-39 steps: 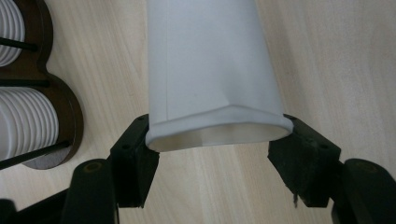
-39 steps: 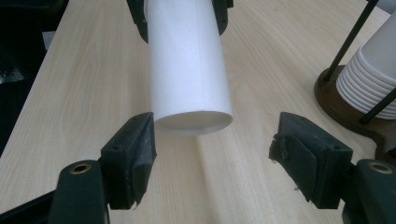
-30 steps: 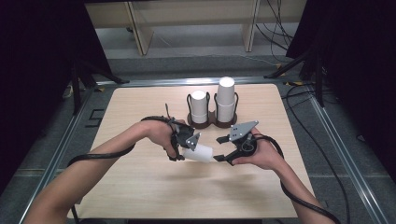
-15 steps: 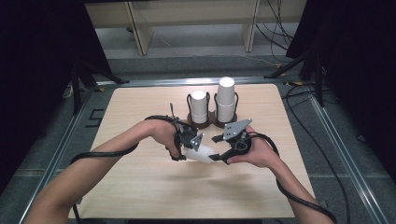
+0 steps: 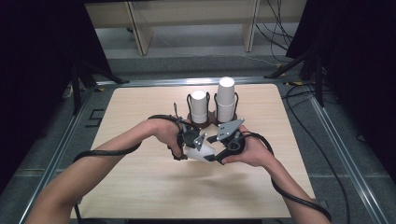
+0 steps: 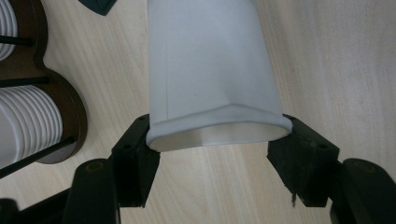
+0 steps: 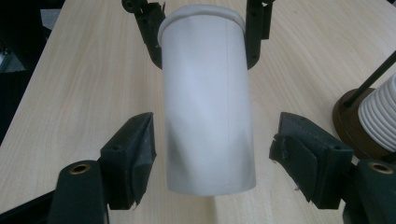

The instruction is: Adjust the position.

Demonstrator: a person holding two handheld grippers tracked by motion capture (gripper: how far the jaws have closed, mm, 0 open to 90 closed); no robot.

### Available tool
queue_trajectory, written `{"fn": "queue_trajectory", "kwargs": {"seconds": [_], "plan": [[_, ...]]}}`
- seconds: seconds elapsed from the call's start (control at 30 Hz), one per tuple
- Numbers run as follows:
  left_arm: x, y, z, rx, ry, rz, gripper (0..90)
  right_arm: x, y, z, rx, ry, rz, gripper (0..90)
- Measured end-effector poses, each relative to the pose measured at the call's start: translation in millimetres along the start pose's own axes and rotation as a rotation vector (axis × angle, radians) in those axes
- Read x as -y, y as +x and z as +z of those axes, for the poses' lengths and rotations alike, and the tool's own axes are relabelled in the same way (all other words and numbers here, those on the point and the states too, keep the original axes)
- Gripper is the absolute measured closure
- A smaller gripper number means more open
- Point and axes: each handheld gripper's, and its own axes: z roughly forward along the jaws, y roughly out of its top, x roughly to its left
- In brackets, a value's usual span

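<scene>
A white paper cup [image 5: 203, 152] lies on its side in the air just above the table, between both hands. My left gripper [image 6: 215, 149] is shut on the cup's [image 6: 205, 70] open rim, which is squeezed out of round between the pads. My right gripper [image 7: 212, 158] straddles the cup's [image 7: 205, 107] bottom end and is open, with a gap on each side of it. In the right gripper view the left gripper [image 7: 205, 28] clamps the rim at the far end. In the high view the left gripper [image 5: 192, 141] and right gripper [image 5: 218, 150] meet at mid-table.
A dark wooden holder [image 5: 212, 119] with thin black rods stands behind the hands. It carries a short stack of white cups [image 5: 199, 106] and a taller stack [image 5: 225, 99]. The stacks also sit at the edge of both gripper views [image 6: 23, 121] [image 7: 379, 116]. Bare wooden tabletop [image 5: 140, 186] lies around the hands.
The right gripper has edged slightly left, closer to the cup. The left gripper keeps its grip on the rim in the same place.
</scene>
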Motion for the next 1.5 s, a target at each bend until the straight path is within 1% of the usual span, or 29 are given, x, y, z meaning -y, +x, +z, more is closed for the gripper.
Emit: {"fn": "queue_trajectory", "kwargs": {"seconds": [0.03, 0.07, 0.2, 0.27, 0.33, 0.4, 0.5, 0.53, 0.57, 0.6, 0.67, 0.7, 0.73, 0.77, 0.83, 0.87, 0.9, 0.93, 0.97, 1.0, 1.03, 1.07, 1.1, 1.23, 1.27, 1.3, 1.43, 1.47, 1.5], "plan": [[-0.3, 0.2, 0.2, -0.001, 0.006, 0.005, 34.6, -0.1, 0.8, 0.9, -0.005, 0.004, 0.011, 29.2], [-0.4, 0.3, 0.4, -0.001, 0.007, 0.005, 34.7, -0.6, 0.6, 1.7, -0.001, 0.003, 0.000, 29.2], [-0.3, 0.2, 1.0, 0.001, 0.006, 0.005, 34.7, 0.0, 1.9, 5.8, -0.007, 0.015, 0.001, 29.2], [-0.2, 0.9, 0.5, 0.000, 0.017, 0.018, 34.7, 0.6, 2.2, 7.6, -0.011, 0.020, -0.001, 29.2], [0.2, 0.7, 0.4, 0.002, 0.013, 0.016, 34.7, 0.9, 1.7, 10.2, -0.013, 0.021, -0.011, 29.2], [0.7, 0.1, 0.7, 0.001, 0.002, 0.002, 34.7, 1.1, 2.5, 11.5, -0.011, 0.031, 0.000, 29.2], [1.0, 0.5, 0.3, 0.002, 0.005, 0.003, 34.7, -0.1, 2.3, 14.7, -0.018, 0.033, -0.013, 29.2], [1.0, 0.5, 0.4, 0.002, 0.006, 0.004, 34.7, -0.4, 2.8, 15.8, -0.019, 0.037, 0.002, 29.2], [0.8, 0.3, 0.7, 0.003, 0.009, 0.004, 34.7, -0.8, 2.7, 16.1, -0.013, 0.036, -0.005, 29.1], [0.8, 0.0, 1.0, 0.004, 0.009, 0.004, 34.7, -1.3, 3.1, 17.5, -0.024, 0.042, -0.001, 29.1], [0.2, 0.8, 1.0, 0.003, 0.011, 0.023, 34.7, -2.1, 2.8, 18.7, -0.016, 0.040, -0.012, 29.1], [0.2, -0.1, 1.2, 0.003, 0.004, 0.010, 34.7, -2.7, 2.1, 19.7, -0.015, 0.035, -0.027, 29.1], [0.1, -0.1, 1.1, 0.002, 0.005, 0.012, 34.8, -2.8, 3.6, 19.9, -0.025, 0.040, 0.000, 29.1], [0.0, -0.2, 1.1, 0.001, 0.005, 0.012, 34.8, -3.3, 3.0, 20.3, -0.020, 0.036, -0.014, 29.1], [0.1, -0.6, 1.7, 0.001, -0.001, 0.010, 34.7, -3.4, 3.9, 21.8, -0.027, 0.038, -0.005, 29.1], [0.0, -0.6, 1.6, 0.002, -0.002, 0.009, 34.8, -3.7, 2.5, 22.6, -0.020, 0.034, -0.032, 29.1], [-0.1, -0.5, 1.6, 0.003, -0.002, 0.010, 34.8, -3.4, 4.1, 23.0, -0.029, 0.041, -0.003, 29.1], [-0.2, -0.4, 1.6, 0.003, -0.001, 0.010, 34.7, -3.4, 3.5, 23.9, -0.030, 0.037, -0.016, 29.1], [-0.5, 0.1, 1.3, 0.009, 0.001, 0.013, 34.7, -3.2, 4.2, 24.5, -0.031, 0.040, -0.006, 29.1], [-0.9, 0.2, 1.1, 0.009, 0.002, 0.014, 34.7, -3.4, 3.8, 25.1, -0.024, 0.038, -0.017, 29.1], [-1.1, 0.3, 0.9, 0.008, 0.004, 0.015, 34.7, -3.1, 4.7, 26.0, -0.030, 0.044, -0.002, 29.1], [-1.4, 1.0, 0.4, 0.010, 0.014, 0.028, 34.8, -3.0, 5.4, 26.5, -0.029, 0.048, 0.006, 29.1], [-1.5, 0.7, 0.5, 0.011, 0.010, 0.023, 34.7, -3.2, 3.9, 27.2, -0.025, 0.042, -0.023, 29.1], [-1.5, -0.3, 0.6, 0.013, 0.001, 0.010, 34.7, -3.3, 4.8, 28.1, -0.026, 0.047, -0.018, 29.2], [-1.4, -0.1, 0.5, 0.012, 0.002, 0.012, 34.7, -3.0, 8.0, 27.1, -0.031, 0.063, 0.031, 29.3], [-1.5, 0.7, 0.1, 0.013, 0.012, 0.023, 34.7, -3.1, 7.9, 27.0, -0.030, 0.060, 0.031, 29.3], [-1.3, 0.3, 1.0, 0.015, 0.010, 0.021, 34.7, -2.7, 8.1, 27.2, -0.028, 0.061, 0.031, 29.7], [-1.3, 0.0, 1.1, 0.016, 0.010, 0.016, 34.7, -2.7, 5.6, 28.4, -0.029, 0.052, -0.005, 29.7], [-1.2, -1.0, 1.6, 0.019, 0.001, 0.001, 34.8, -2.7, 5.2, 28.8, -0.031, 0.049, -0.014, 29.7]]}}
